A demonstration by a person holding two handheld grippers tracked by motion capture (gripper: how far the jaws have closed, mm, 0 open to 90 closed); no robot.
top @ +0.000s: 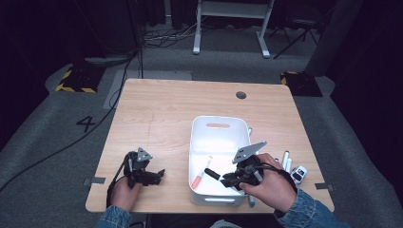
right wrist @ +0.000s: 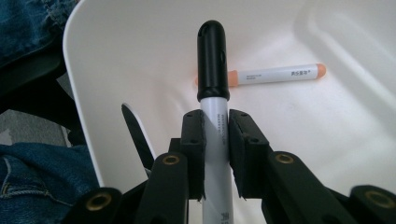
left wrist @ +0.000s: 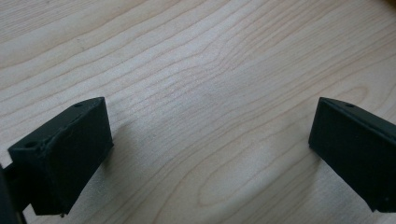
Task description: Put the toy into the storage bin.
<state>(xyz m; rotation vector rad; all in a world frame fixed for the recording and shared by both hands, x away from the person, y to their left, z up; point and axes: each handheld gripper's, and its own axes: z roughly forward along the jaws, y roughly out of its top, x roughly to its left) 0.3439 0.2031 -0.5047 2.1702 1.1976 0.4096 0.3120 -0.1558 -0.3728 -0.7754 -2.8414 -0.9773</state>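
my left gripper (top: 159,174) low over the table near its front edge, jaws wide apart and empty, left hand (top: 124,192) behind it, my right gripper (top: 223,179) angled left and down, jaws clamped together, right hand (top: 271,187) wrapped round its body

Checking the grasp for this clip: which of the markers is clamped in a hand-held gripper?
The black-capped marker, in the right hand-held gripper over the white bin; the orange-capped marker lies loose inside.
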